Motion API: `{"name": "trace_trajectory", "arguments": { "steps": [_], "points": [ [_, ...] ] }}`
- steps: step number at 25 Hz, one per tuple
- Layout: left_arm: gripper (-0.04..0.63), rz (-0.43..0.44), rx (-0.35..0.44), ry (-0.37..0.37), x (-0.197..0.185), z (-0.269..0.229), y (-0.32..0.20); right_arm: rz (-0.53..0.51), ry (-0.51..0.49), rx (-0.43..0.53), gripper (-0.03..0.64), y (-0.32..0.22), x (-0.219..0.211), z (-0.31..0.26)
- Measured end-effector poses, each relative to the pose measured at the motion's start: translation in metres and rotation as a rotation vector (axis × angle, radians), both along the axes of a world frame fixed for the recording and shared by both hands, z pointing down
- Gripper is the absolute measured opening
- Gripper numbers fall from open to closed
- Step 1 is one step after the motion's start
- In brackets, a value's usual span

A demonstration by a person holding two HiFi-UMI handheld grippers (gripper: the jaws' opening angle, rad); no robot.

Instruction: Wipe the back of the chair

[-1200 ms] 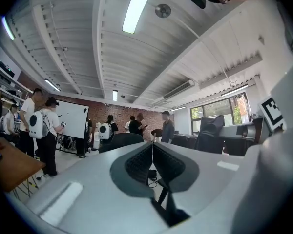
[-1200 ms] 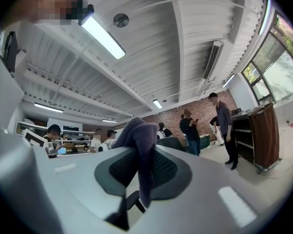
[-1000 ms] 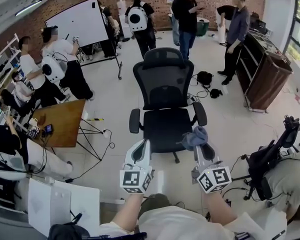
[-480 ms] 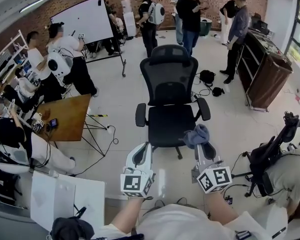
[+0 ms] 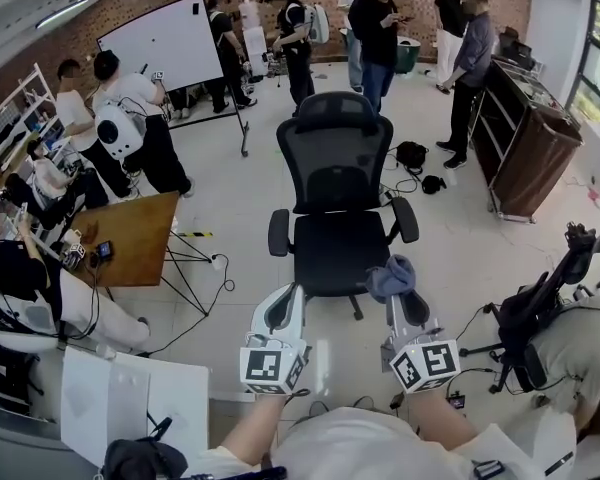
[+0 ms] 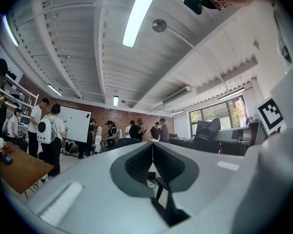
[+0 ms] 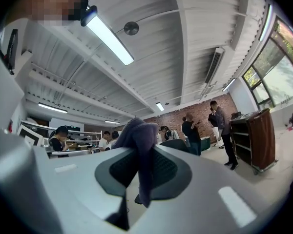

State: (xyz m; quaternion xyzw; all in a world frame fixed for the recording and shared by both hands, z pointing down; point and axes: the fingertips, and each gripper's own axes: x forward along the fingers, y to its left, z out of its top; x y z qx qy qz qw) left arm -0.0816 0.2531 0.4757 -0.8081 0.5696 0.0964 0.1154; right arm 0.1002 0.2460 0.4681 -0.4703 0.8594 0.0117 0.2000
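Note:
A black mesh-backed office chair (image 5: 337,183) stands on the pale floor ahead of me, seat facing me, its back on the far side. My right gripper (image 5: 401,290) is shut on a grey-blue cloth (image 5: 391,276) that bunches above its tips near the seat's front right corner; in the right gripper view the cloth (image 7: 140,145) hangs between the closed jaws. My left gripper (image 5: 283,301) is held beside it, near the seat's front edge, jaws shut with nothing in them. In the left gripper view the left gripper (image 6: 152,150) points upward toward the room.
A wooden table (image 5: 130,238) with small devices stands left of the chair, with seated people beside it. A whiteboard (image 5: 160,40) and several standing people are at the back. A dark brown cabinet (image 5: 525,133) lines the right wall. A tripod rig (image 5: 540,298) and cables lie at right.
The view has shifted slightly; the chair sits a little left compared with half a second ago. Both grippers stay low in front of the seat, the cloth still held. People at the back have moved.

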Motion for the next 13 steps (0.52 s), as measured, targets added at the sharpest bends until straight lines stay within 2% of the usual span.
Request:
{"name": "trace_trajectory", "arguments": {
  "steps": [13],
  "points": [
    [0.057,0.017,0.007,-0.003,0.0040,0.0000,-0.0008,0.012,0.009,-0.011,0.049,0.0024,-0.0004,0.0060]
  ]
}}
